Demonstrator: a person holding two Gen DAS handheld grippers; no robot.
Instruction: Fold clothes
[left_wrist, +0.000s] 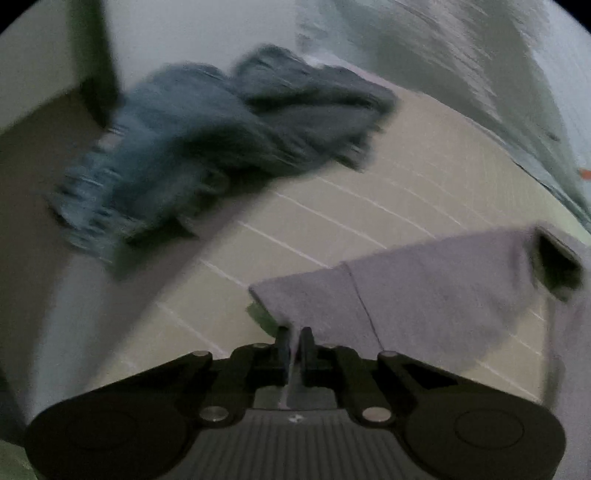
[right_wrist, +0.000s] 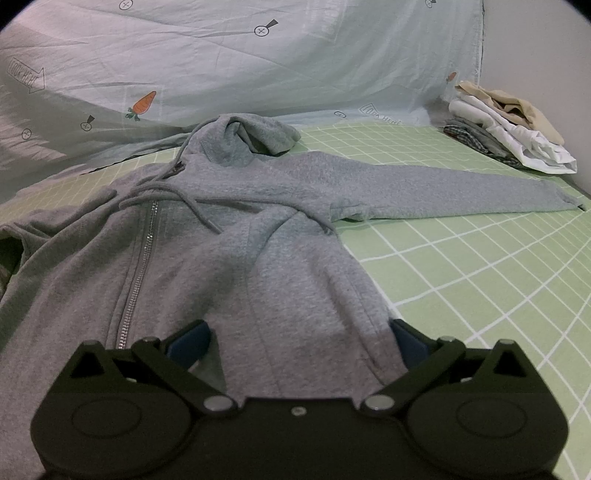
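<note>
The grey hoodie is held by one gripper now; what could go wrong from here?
1. The left gripper pinches only a thin edge of the grey hoodie, so the cloth may slip out.
2. The right gripper is open around the hem, so a one-sided pull may skew the fold.
3. The loose drawstring may get trapped inside.

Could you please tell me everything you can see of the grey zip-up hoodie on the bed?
The grey hoodie looks like soft fleece, with a metal zipper closed up the front, a grey drawstring lying loose across the chest, and a rumpled hood at the far end. It lies front up on the green checked sheet, one sleeve stretched out flat. The right gripper stands open over its hem; the left gripper is shut on an edge of grey fabric.
</note>
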